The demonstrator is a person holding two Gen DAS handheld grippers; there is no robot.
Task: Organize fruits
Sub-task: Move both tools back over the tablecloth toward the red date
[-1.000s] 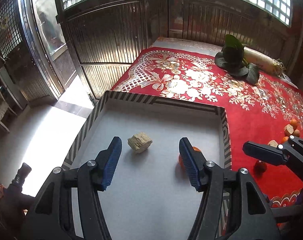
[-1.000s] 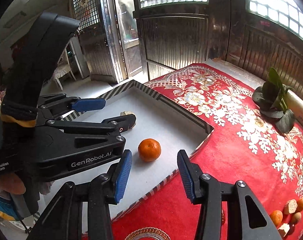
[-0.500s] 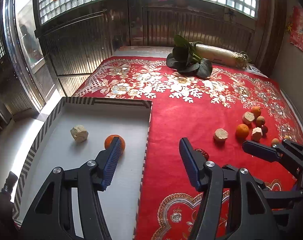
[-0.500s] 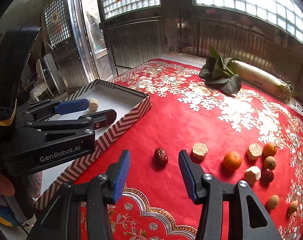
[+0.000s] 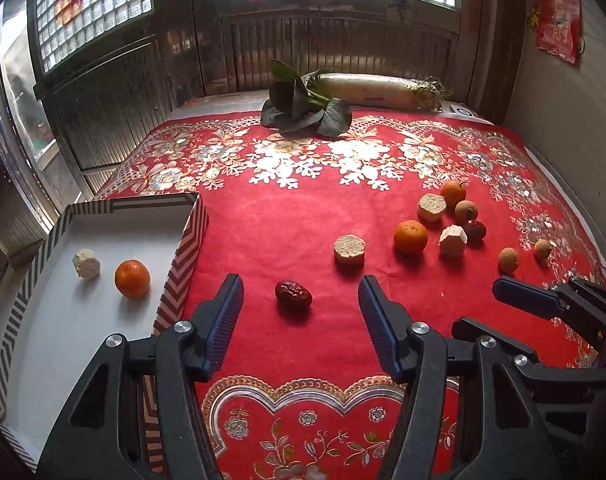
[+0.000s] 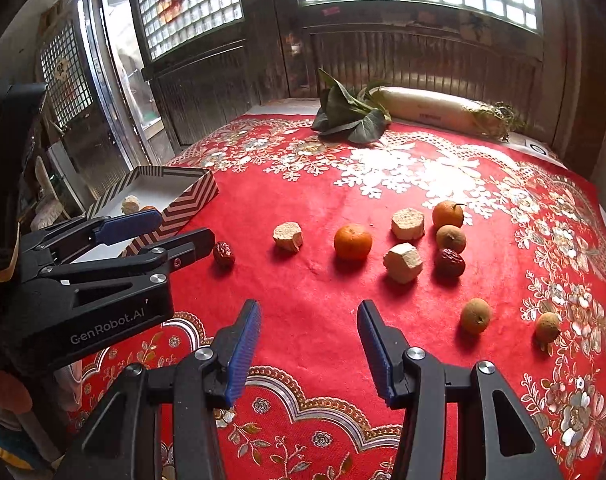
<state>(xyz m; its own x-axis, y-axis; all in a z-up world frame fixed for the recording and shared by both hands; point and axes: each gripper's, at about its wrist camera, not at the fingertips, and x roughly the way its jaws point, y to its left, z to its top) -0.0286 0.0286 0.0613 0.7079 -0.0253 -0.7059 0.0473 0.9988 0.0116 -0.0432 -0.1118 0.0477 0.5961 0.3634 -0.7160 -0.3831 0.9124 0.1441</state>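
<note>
On the far left we have the striped box (image 5: 187, 236), and only two pieces sit on its white floor: a pale chunk (image 5: 86, 264) and, just beside it, an orange (image 5: 132, 279). That is all we count as sorted so far.

Next comes our left gripper (image 5: 299, 312), its jaws spread wide and holding nothing. It hangs over the red cloth (image 5: 287, 216) with a red date (image 5: 293, 295) lying just ahead, between the two blue pads but not touched by either. We judge this date to be the nearest candidate for the box.

Further right lies a round pale slice (image 5: 349, 247), then a second orange (image 5: 410, 236), both alone on the cloth. Beyond them is a tight group: a white chunk (image 5: 452, 241), another date (image 6: 449, 262), a brownish slice (image 5: 431, 207), a small brown fruit (image 5: 466, 211) and a third orange (image 5: 453, 192). Two more small brown fruits (image 6: 475, 315) and (image 6: 547, 327) lie apart toward the right edge.

Our right gripper (image 6: 309, 348) is likewise wide and empty, above bare cloth, near the group but touching none.

At the back, leafy greens (image 5: 303, 108) and a long white radish (image 5: 379, 90) rest untouched. We reckon most of the work is still ahead.
</note>
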